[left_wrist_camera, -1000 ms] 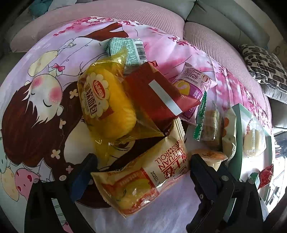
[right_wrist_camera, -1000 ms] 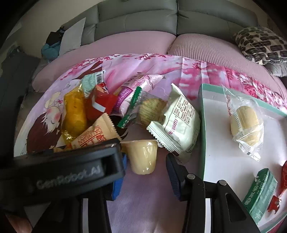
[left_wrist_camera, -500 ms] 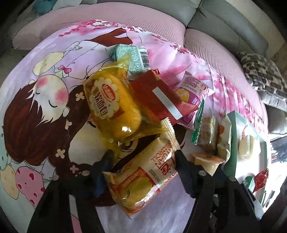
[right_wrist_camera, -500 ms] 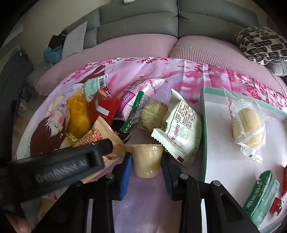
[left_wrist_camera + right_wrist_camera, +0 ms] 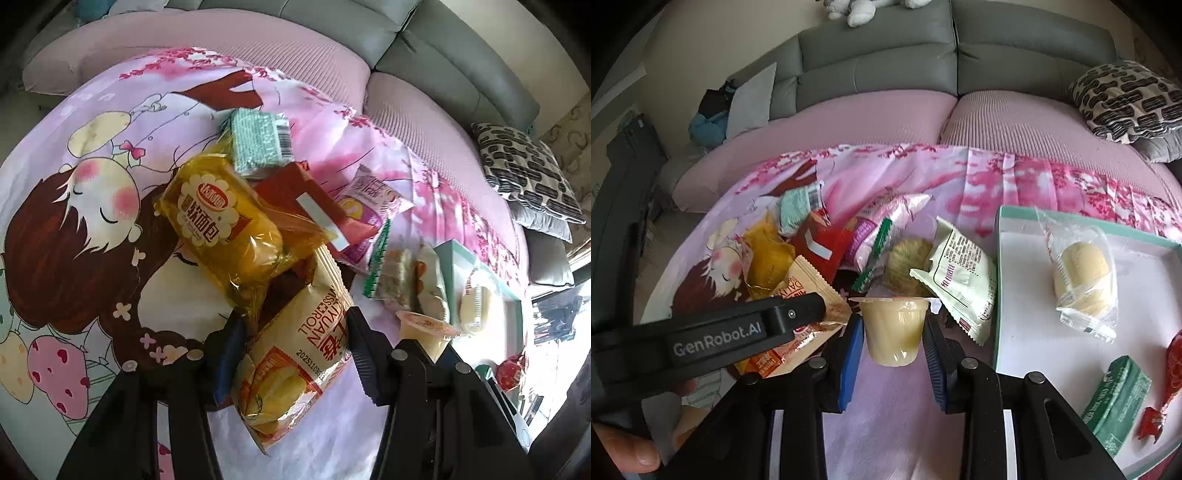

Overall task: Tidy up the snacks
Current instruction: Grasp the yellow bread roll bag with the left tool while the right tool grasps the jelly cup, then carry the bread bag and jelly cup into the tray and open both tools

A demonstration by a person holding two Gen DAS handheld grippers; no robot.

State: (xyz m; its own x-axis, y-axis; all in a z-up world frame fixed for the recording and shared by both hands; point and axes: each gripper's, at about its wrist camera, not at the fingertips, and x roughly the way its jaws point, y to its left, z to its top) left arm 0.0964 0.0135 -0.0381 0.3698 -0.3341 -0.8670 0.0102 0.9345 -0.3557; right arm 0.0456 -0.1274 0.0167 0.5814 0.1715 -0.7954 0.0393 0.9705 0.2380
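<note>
We work over a pink cartoon-print sheet (image 5: 110, 206) spread on a sofa seat, with grey back cushions (image 5: 923, 48) behind. Nearest to us, our left tool (image 5: 291, 354) pinches the Swiss-roll packet (image 5: 295, 362) between its blue pads, the packet lying on the sheet. Our right tool (image 5: 894, 343) has its pads pressed against both sides of the jelly cup (image 5: 894, 332), which stands upright with its sealed rim level. Just beyond lies the snack heap: a yellow bread bag (image 5: 225, 225), a red packet (image 5: 314, 199) partly over it, a pale green wafer pack (image 5: 258, 144) furthest back. To the right, a white tray with a teal rim (image 5: 1008, 295) holds a wrapped bun (image 5: 1082, 273), a green box (image 5: 1115, 402) and a red candy (image 5: 1171, 373), and a patterned pillow (image 5: 1126, 99) rests on the sofa
</note>
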